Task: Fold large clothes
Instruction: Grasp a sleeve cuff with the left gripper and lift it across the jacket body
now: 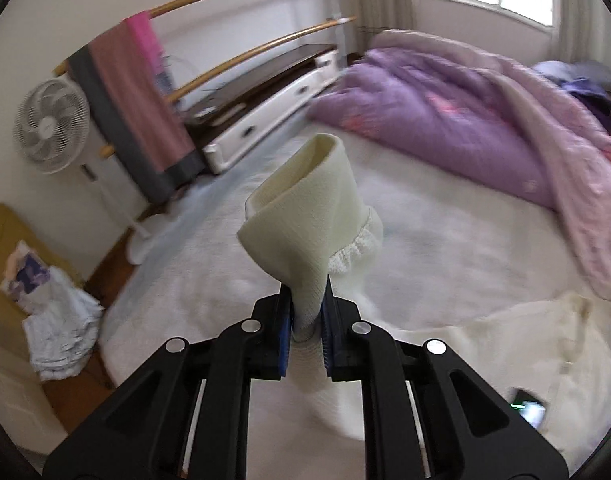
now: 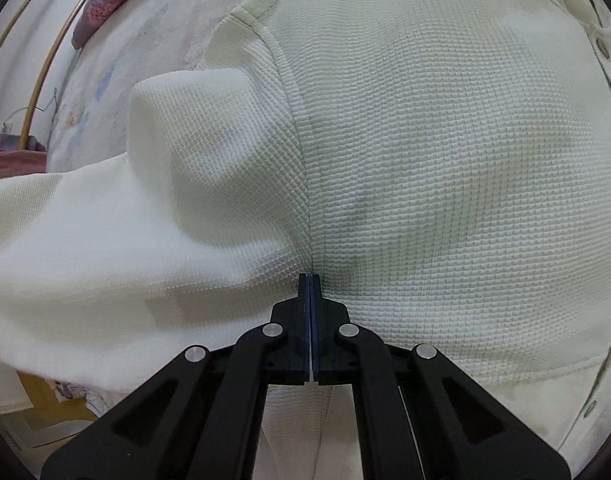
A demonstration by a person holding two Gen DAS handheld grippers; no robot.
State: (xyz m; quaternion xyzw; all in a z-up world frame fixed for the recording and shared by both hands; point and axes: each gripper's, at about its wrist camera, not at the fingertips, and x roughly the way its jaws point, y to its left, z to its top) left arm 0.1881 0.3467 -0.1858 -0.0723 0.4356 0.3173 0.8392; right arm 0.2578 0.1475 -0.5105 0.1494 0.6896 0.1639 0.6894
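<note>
A cream waffle-knit garment lies spread on the bed, and its sleeve is drawn up and off to the left. My right gripper points down at the seam where sleeve meets body; its jaws are shut, pinching the fabric there. In the left wrist view my left gripper is shut on the ribbed cuff of that sleeve, held high over the bed with the cuff standing up between the blue pads. The garment's body shows at lower right.
A rumpled purple quilt covers the far side of the white bed. Left of the bed stand a fan, a rail with a pink towel and a low white cabinet. A cloth pile lies on the floor.
</note>
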